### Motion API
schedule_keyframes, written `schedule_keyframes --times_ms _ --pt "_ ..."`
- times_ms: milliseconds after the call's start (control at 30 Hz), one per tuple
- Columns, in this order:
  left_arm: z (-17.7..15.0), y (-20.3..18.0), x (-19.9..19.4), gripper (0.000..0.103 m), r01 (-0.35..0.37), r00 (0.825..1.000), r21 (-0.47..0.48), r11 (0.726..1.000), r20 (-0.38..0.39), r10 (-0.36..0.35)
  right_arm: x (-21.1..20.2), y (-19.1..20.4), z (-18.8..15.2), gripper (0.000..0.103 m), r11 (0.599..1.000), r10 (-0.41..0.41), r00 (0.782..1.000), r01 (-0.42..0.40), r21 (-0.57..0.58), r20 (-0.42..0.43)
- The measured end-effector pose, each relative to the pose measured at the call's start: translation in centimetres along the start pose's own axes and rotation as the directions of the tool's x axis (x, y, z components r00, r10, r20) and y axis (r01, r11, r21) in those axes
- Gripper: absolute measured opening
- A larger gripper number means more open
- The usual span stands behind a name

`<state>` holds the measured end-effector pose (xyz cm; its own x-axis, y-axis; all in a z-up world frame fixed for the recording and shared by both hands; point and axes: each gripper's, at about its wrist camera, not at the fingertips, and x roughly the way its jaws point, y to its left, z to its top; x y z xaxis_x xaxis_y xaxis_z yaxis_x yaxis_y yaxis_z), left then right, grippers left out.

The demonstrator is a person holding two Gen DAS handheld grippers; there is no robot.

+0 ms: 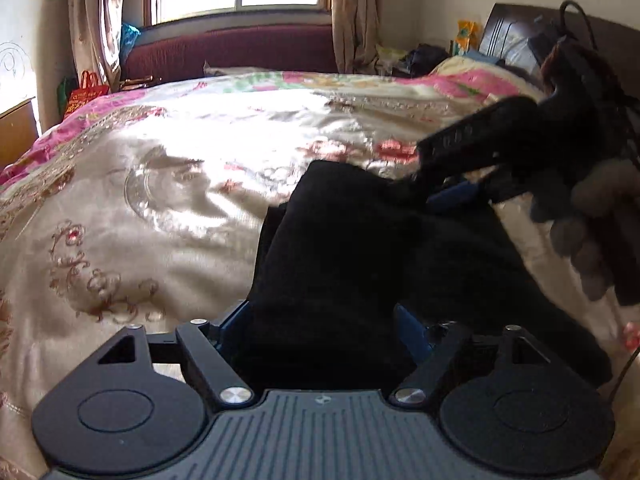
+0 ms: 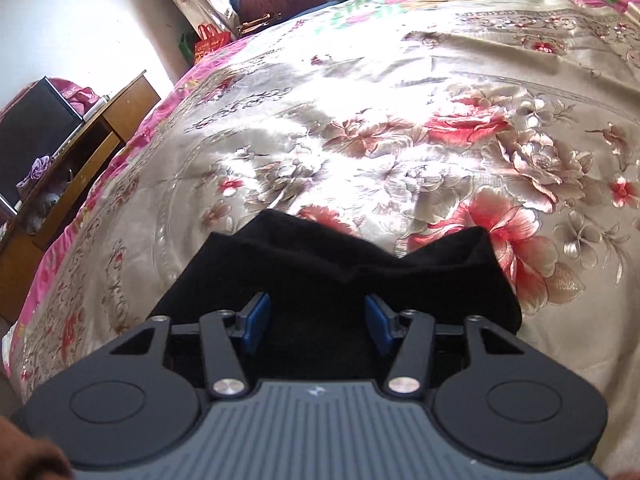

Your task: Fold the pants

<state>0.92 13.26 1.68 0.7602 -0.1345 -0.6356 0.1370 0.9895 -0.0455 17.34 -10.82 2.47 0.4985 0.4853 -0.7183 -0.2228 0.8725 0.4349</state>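
Note:
Black pants (image 1: 360,248) lie bunched on a shiny floral quilt (image 1: 160,200) that covers the bed. My left gripper (image 1: 324,330) stands wide, its blue pads (image 1: 236,328) on either side of the near end of the cloth, with no clear squeeze. At the far right end, my right gripper (image 1: 430,176), held by a gloved hand (image 1: 592,232), reaches down onto the pants. In the right wrist view the pants (image 2: 320,256) show two rounded folded ends. The right gripper (image 2: 318,320) hovers over them, half open, with dark cloth between and under its blue pads (image 2: 256,320).
The quilt (image 2: 400,140) stretches far beyond the pants. A maroon bench (image 1: 232,48) sits under the window, with a red bag (image 1: 86,92) beside it. A wooden desk (image 2: 80,140) with a dark screen (image 2: 32,128) stands left of the bed. A dark headboard (image 1: 516,36) is at the far right.

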Motion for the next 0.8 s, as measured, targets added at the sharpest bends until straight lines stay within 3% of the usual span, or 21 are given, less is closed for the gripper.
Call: schedule_keyframes --times_ms 167,300,367,467,500,600,667,800 --pt "0.2 1.5 -0.2 0.100 0.040 0.999 -0.119 0.992 -0.028 -0.043 -0.4 -1.8 0.2 0.042 0.997 0.014 1.000 -0.016 0.079 0.027" --pt "1.2 0.7 -2.6 0.099 0.003 1.000 -0.048 0.999 0.029 -0.002 -6.2 -0.7 -2.1 0.044 0.999 0.033 0.995 -0.033 0.004 0.092" --pt "1.4 0.1 -3.0 0.099 -0.023 0.999 -0.005 1.000 0.044 0.023 -8.1 0.1 -4.0 0.044 0.997 0.069 0.996 -0.068 -0.028 0.063" --pt "0.8 -0.2 -2.0 0.100 -0.051 0.999 0.028 0.998 -0.008 0.051 -9.2 1.7 -7.5 0.044 0.990 0.100 0.994 -0.103 -0.092 -0.036" --pt "0.5 -0.2 -1.8 0.100 -0.049 0.998 0.019 0.999 -0.025 0.050 -9.0 2.2 -9.0 0.045 0.987 0.085 0.994 -0.093 -0.134 -0.065" --pt "0.2 0.6 -1.6 0.100 -0.036 0.997 -0.036 0.999 -0.070 0.034 -9.0 3.7 -11.6 0.051 0.959 -0.004 0.999 -0.005 -0.284 -0.034" --pt "0.4 0.5 -2.6 0.100 -0.054 0.997 -0.031 0.998 -0.062 0.052 -10.2 4.0 -11.5 0.053 0.963 0.008 1.000 -0.008 -0.269 0.000" --pt "0.7 -0.9 -4.7 0.100 -0.096 0.995 0.067 0.993 -0.025 0.098 -11.8 2.4 -11.1 0.052 0.987 0.051 0.998 -0.046 -0.151 0.032"
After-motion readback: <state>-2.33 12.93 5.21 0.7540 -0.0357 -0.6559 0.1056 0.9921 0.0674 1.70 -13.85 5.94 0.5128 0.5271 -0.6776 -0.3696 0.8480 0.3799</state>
